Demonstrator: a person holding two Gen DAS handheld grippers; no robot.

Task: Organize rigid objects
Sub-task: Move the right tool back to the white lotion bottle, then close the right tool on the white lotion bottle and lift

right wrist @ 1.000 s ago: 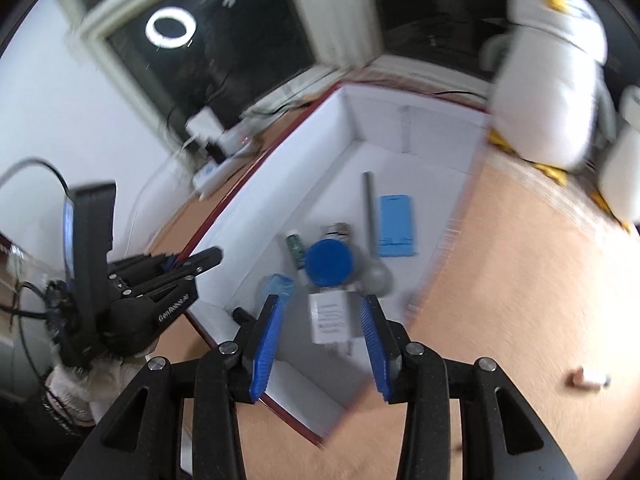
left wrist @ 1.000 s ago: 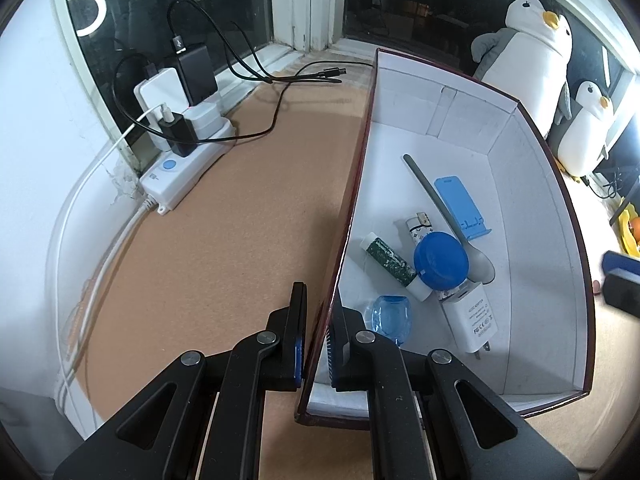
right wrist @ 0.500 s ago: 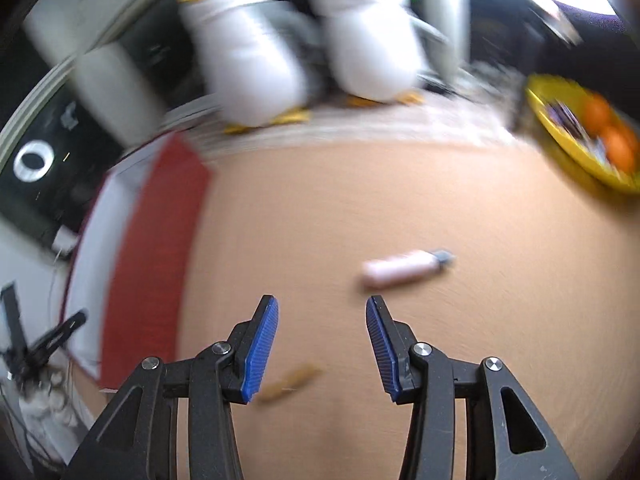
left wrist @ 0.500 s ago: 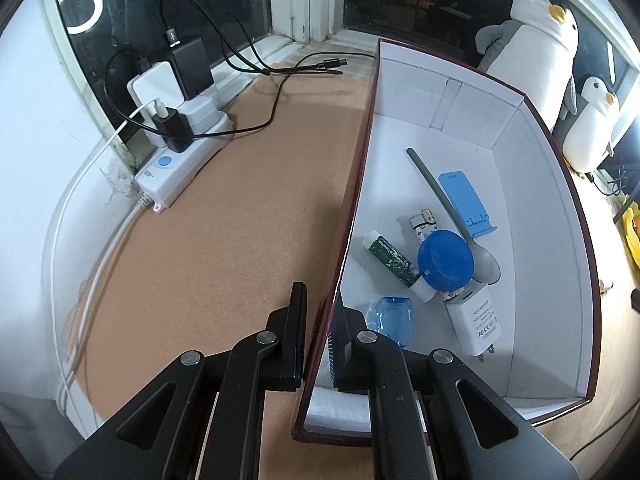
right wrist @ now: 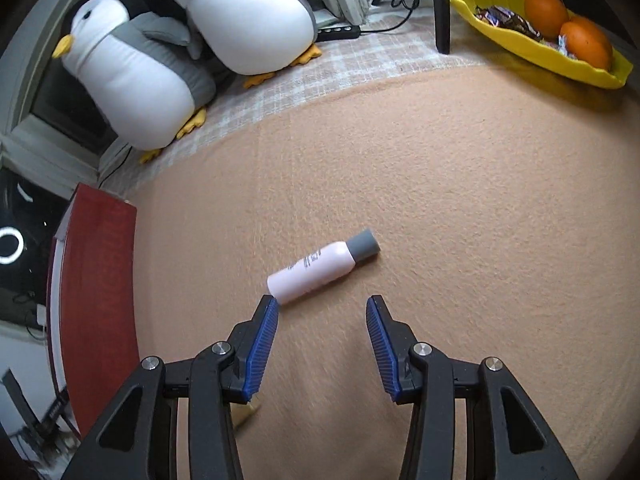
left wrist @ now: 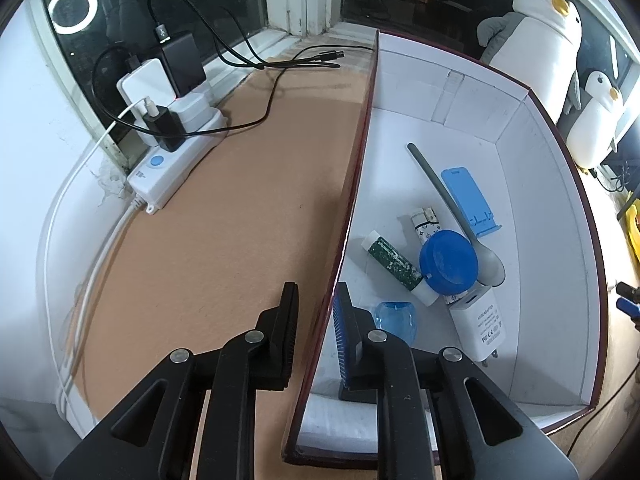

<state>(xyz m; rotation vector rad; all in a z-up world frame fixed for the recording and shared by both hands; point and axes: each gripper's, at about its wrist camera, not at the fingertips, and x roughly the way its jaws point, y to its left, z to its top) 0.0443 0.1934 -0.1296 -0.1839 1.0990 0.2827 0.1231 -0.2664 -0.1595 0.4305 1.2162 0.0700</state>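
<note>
My left gripper (left wrist: 318, 308) is shut on the left wall of the white box (left wrist: 352, 184) with a dark red outside. In the box lie a white charger (left wrist: 482, 328), a blue lid (left wrist: 448, 262), a green tube (left wrist: 394, 266), a spoon (left wrist: 448, 204), a blue stand (left wrist: 470, 200) and a clear blue piece (left wrist: 394, 318). My right gripper (right wrist: 320, 312) is open and empty just short of a pink bottle with a grey cap (right wrist: 322, 266) that lies on the tan mat. The box's red wall (right wrist: 100, 300) shows at the left of the right wrist view.
A power strip with chargers and cables (left wrist: 172, 128) sits by the window. Two penguin plush toys (right wrist: 160, 52) stand at the back. A yellow dish with oranges (right wrist: 560, 36) is at the far right. A small tan object (right wrist: 244, 414) lies under my right gripper's left finger.
My right gripper has swung away from the box to the mat and closed in on the pink bottle. My left gripper has kept its hold on the box wall.
</note>
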